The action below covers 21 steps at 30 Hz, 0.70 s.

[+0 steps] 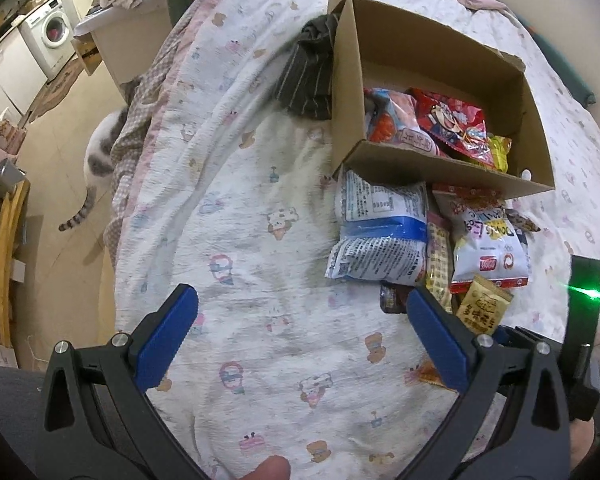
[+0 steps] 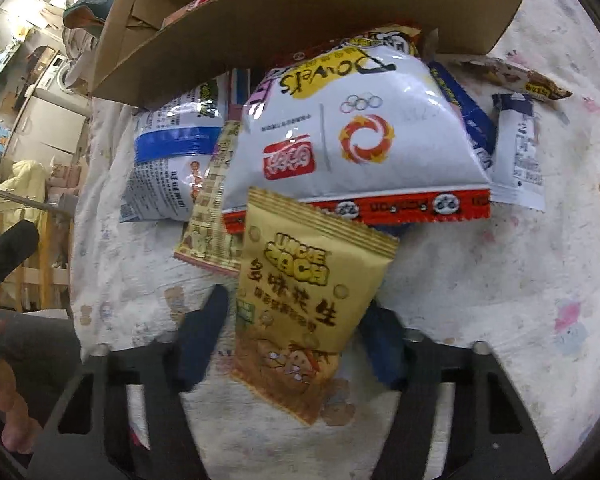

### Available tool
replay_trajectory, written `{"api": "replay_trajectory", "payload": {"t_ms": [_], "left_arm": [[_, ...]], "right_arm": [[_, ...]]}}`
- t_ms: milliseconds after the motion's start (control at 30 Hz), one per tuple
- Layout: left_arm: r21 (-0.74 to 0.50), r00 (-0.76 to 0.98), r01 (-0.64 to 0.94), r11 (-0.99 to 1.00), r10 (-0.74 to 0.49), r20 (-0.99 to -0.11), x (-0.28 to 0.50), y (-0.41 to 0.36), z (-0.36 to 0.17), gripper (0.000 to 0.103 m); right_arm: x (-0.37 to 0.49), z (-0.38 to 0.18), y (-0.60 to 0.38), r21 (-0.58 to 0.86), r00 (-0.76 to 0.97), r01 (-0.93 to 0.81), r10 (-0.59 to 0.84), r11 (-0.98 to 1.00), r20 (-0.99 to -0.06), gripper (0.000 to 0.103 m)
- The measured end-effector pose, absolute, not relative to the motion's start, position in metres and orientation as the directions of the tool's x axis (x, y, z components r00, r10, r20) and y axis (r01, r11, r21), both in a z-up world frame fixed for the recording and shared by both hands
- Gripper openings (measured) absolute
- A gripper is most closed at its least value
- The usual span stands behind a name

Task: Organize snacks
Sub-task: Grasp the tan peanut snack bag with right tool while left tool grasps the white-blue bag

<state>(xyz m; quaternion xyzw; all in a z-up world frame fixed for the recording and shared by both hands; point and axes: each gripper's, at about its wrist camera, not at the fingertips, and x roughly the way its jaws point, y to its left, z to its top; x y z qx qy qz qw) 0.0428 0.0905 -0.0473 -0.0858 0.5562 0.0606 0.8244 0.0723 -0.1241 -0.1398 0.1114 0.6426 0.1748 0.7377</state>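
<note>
A cardboard box [image 1: 440, 162] lies on the bed with red snack bags [image 1: 448, 124] inside. In front of it lies a pile: a blue-and-white bag [image 1: 380, 232], a white Dowels bag [image 1: 488, 248] and a small yellow peanut packet [image 1: 484, 304]. My left gripper [image 1: 300, 312] is open and empty over the sheet, left of the pile. In the right wrist view my right gripper [image 2: 296, 332] has its fingers on both sides of the yellow peanut packet [image 2: 300, 300]. The Dowels bag [image 2: 360, 140] and the box [image 2: 300, 20] lie beyond it.
A dark striped cloth [image 1: 308, 76] lies left of the box. A cat [image 1: 96, 156] stands on the floor by the bed's left edge. A washing machine [image 1: 48, 36] and shelves stand far left. Small white and brown packets [image 2: 516, 148] lie right of the pile.
</note>
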Motion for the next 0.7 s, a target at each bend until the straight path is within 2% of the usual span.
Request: {"api": "replay_trajectory", "payload": {"t_ms": [100, 200, 367, 600, 700], "left_arm": [[-0.081, 0.365, -0.195, 0.978, -0.004, -0.931, 0.045, 0.089, -0.05, 0.103], [-0.083, 0.355, -0.194, 0.978, -0.009, -0.935, 0.048, 0.087, -0.051, 0.103], [-0.079, 0.344, -0.175, 0.982, -0.014, -0.939, 0.058, 0.08, -0.05, 0.103], [-0.116, 0.317, -0.17, 0.979, -0.057, -0.947, 0.085, 0.075, -0.053, 0.103], [-0.166, 0.287, -0.15, 0.975, -0.117, -0.951, 0.102, 0.07, -0.062, 0.103]], "right_arm": [[0.069, -0.135, -0.129, 0.403, 0.111, -0.111, 0.414, 0.908, -0.903, 0.041], [0.064, -0.129, -0.133, 0.413, 0.102, -0.116, 0.425, 0.903, -0.9, 0.027], [0.054, -0.101, -0.142, 0.444, 0.114, -0.15, 0.461, 0.884, -0.88, 0.014], [0.062, -0.043, -0.17, 0.456, 0.206, -0.23, 0.501, 0.86, -0.841, 0.013], [0.072, -0.026, -0.186, 0.453, 0.242, -0.249, 0.508, 0.856, -0.827, 0.013]]}}
